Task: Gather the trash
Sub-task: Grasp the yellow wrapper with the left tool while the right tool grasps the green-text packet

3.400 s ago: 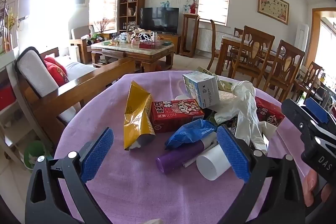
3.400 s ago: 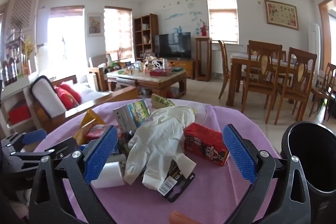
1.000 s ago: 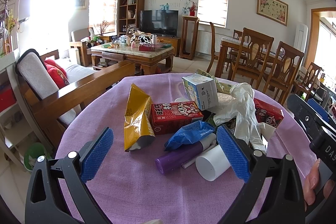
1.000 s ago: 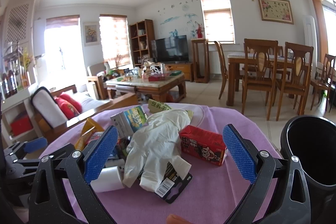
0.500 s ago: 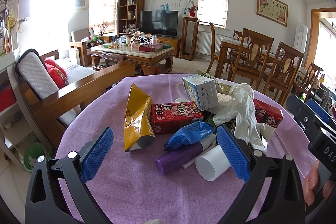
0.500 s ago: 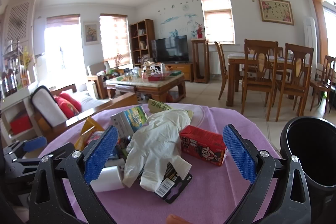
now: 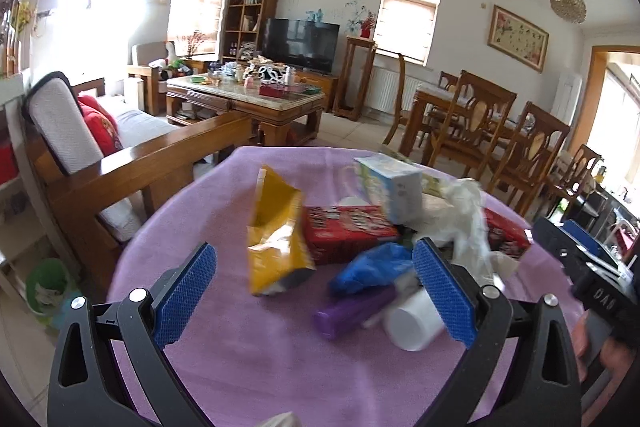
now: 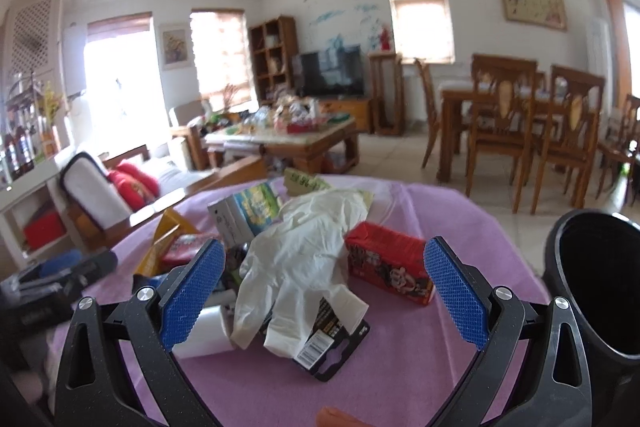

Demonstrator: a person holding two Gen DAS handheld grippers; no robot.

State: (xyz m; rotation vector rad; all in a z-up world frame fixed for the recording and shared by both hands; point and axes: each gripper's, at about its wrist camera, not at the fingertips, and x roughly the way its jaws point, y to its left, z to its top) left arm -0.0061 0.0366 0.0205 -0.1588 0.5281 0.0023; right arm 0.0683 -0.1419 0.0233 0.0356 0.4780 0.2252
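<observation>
Trash pile lay mid-tabletop (image 8: pixel 460 223): glove (image 8: pixel 304 251), red box (image 8: pixel 386 267), yellow bag (image 7: pixel 276 239). Left gripper (image 7: pixel 316 291) & right gripper (image 8: pixel 324 293) hovered w/ jaws apart, empty. Black bin (image 8: pixel 596 291) stood beside tabletop's right edge, likely for short drops.

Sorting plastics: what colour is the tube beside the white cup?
Purple tube, clearest in the left wrist view.

Television (image 7: pixel 299 43), coffee table (image 7: pixel 244 103), sofa (image 7: pixel 120 147), dining chairs (image 8: pixel 568 131).

2 red boxes (image 7: pixel 347 233) (image 7: pixel 505 231), 1 yellow bag (image 7: pixel 276 247), 1 white glove (image 8: pixel 304 251), 1 black bin (image 8: pixel 596 283)
</observation>
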